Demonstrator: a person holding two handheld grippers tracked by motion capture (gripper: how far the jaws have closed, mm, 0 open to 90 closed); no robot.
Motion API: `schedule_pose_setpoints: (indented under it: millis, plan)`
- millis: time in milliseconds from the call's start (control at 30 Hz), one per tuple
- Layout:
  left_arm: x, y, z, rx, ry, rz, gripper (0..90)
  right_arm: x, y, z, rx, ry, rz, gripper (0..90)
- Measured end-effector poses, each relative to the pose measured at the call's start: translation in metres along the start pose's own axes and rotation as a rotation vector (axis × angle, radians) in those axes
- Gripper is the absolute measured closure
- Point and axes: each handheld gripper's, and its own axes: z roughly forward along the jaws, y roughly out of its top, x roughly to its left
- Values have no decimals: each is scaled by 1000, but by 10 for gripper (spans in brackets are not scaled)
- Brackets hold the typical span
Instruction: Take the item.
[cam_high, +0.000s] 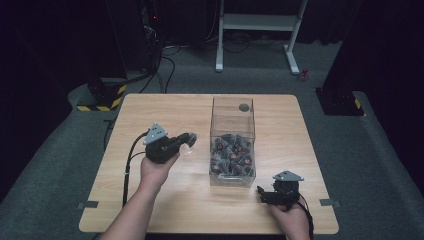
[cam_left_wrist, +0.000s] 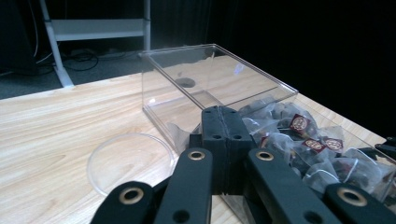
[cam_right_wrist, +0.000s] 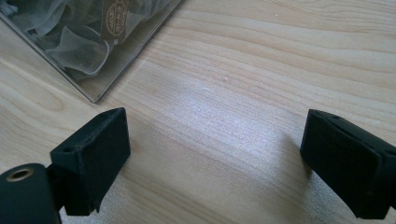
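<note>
A pale wooden tabletop (cam_high: 150, 200) with rounded corners stands on grey carpet, with dark curtains around it and a white metal frame (cam_high: 257, 22) behind. Near its middle sits a tall clear plastic box (cam_high: 233, 142), open at the top, its lower part filled with clear pyramid tea bags (cam_high: 231, 152) carrying small dark red labels; in the left gripper view the bags (cam_left_wrist: 303, 140) press against the box's transparent walls (cam_left_wrist: 210, 79). The person's left hand (cam_high: 157, 167) holds the black left hand-held gripper (cam_high: 189, 137), pointing toward the box's left wall; in the left gripper view its jaws are pressed together, with nothing visible between them. Just beside the box on the left lies a thin round clear plastic lid (cam_left_wrist: 128, 161), flat on the wood below the closed tips. At the near right corner of the tabletop, the right hand (cam_high: 290, 220) holds the right hand-held gripper (cam_high: 262, 192), its jaws pointing left; in the right gripper view the two black pads (cam_right_wrist: 100, 154) stand spread wide over bare wood, with a corner of the box (cam_right_wrist: 93, 56) near the left pad.
</note>
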Motion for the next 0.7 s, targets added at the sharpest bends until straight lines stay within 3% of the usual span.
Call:
schedule_pose_setpoints:
  millis: [200, 700]
  plan:
    - [10, 1, -2, -10, 14, -6, 900, 0, 0, 0, 0, 0, 0, 81]
    - [17, -1, 0, -1, 58, 4, 900, 0, 1, 1, 0, 1, -2, 81]
